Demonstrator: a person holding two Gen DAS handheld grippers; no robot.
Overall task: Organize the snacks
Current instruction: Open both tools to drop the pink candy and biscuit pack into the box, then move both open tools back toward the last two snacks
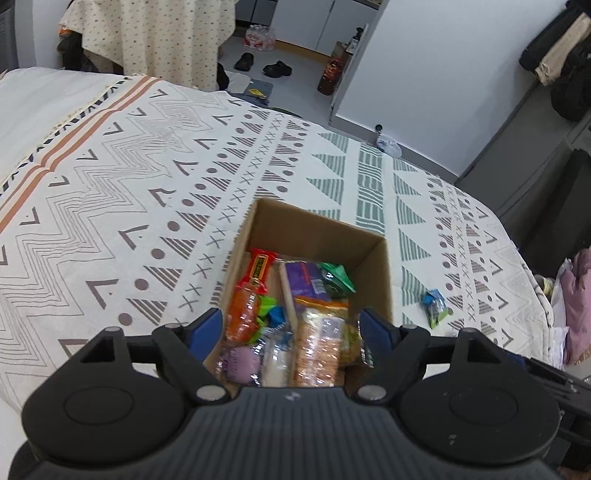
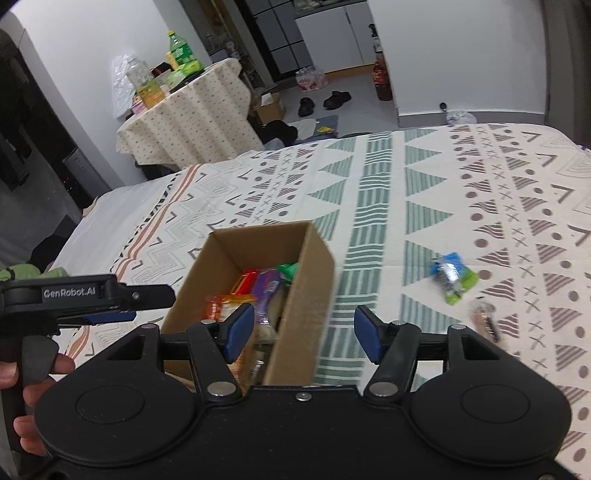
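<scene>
Both my left tongs [image 1: 288,328] and right tongs [image 2: 303,328] gape wide, empty. Risk: reaching for the blue packet [image 2: 453,275] right of the box [image 2: 314,288], I may knock the box.

We note a bed [image 2: 424,177] under a cream spread printed with grey triangles, green stripes and orange bands; a plain white sheet shows at its far side. Beyond it stands a round table [image 2: 188,114] draped in a dotted cream cloth, crowded with bottles [image 2: 177,48] and jars. Walls [image 1: 443,62] are plain white, the floor [image 2: 354,107] pale grey. Two dark shoes [image 2: 325,101] lie on the floor near a pack of water bottles [image 2: 310,79] and white cabinets [image 2: 328,33]. Dark clothing [image 1: 561,55] hangs at the right in the left wrist view. Lighting is even and diffuse.
</scene>
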